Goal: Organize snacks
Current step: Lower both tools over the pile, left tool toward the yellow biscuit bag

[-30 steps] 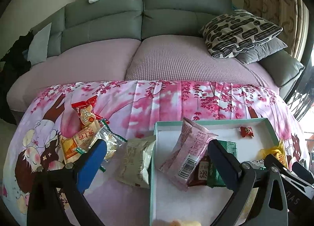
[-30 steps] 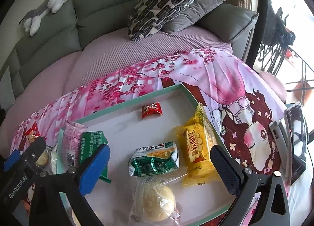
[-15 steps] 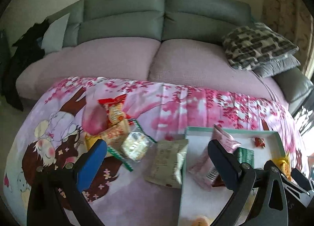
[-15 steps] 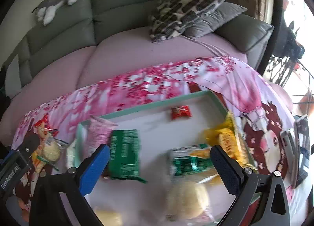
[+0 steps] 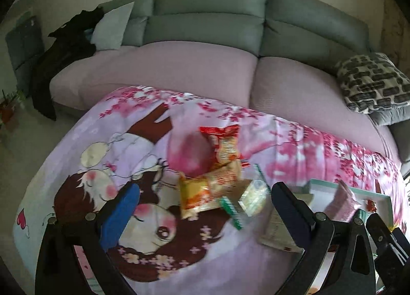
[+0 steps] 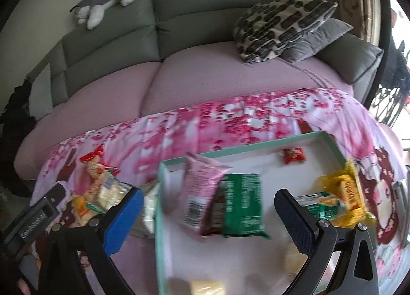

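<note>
My left gripper is open and empty above a pile of loose snacks on the pink printed cloth: a red packet, an orange packet, a clear green-edged packet and a pale packet. My right gripper is open and empty over the teal-rimmed white tray. The tray holds a pink packet, a green packet, a small red sweet, a yellow packet and a green-white packet.
A grey sofa with a pink seat cover lies behind the cloth. A patterned cushion and a plush toy rest on it. Dark clothing hangs at the sofa's left end.
Both grippers have swung left. The left view now centres on the loose snack pile instead of the tray. The right view now centres on the tray's left half. Both stay open.
</note>
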A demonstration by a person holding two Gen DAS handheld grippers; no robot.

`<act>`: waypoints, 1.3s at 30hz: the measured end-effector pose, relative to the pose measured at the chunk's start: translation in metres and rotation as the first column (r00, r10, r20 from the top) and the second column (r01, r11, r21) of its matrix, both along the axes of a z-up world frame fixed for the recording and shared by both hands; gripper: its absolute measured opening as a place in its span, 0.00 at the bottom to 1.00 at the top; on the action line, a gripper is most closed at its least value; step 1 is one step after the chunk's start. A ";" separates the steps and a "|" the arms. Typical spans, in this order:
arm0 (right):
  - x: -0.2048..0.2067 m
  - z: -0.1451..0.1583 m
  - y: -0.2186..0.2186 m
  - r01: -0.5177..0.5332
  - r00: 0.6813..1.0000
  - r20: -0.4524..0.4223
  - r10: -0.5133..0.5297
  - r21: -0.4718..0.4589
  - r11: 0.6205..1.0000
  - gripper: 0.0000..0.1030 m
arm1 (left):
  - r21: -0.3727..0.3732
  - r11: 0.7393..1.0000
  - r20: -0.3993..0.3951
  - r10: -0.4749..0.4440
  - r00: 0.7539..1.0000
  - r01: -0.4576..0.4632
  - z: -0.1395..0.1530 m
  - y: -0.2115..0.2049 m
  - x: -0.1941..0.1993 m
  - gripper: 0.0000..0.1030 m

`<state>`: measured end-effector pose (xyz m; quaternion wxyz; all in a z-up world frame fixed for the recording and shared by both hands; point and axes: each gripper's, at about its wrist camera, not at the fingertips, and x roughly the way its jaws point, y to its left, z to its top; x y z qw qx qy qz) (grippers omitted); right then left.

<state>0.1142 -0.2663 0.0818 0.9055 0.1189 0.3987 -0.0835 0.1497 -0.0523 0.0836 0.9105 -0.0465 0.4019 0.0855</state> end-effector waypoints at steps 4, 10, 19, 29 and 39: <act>0.007 -0.004 0.018 -0.032 0.999 -0.005 0.032 0.010 0.999 1.00 | 0.018 0.999 -0.010 0.044 0.999 -0.044 -0.006 0.022 0.000 0.99; 0.021 -0.018 0.047 -0.086 0.996 -0.038 0.086 0.016 0.996 1.00 | 0.019 0.995 -0.005 0.102 0.995 -0.102 -0.012 0.053 -0.002 0.99; 0.032 -0.035 0.091 -0.206 0.976 -0.079 0.202 -0.042 0.978 1.00 | -0.080 0.988 -0.005 0.131 0.991 -0.130 -0.023 0.085 -0.001 0.99; 0.039 -0.050 0.106 -0.253 0.963 -0.110 0.247 -0.047 0.966 0.89 | -0.149 0.986 -0.063 0.072 0.995 -0.081 -0.049 0.085 0.012 0.99; 0.040 -0.058 0.104 -0.264 0.958 -0.115 0.263 0.003 0.964 0.76 | -0.185 0.981 -0.108 0.033 0.994 -0.053 -0.058 0.074 0.018 0.99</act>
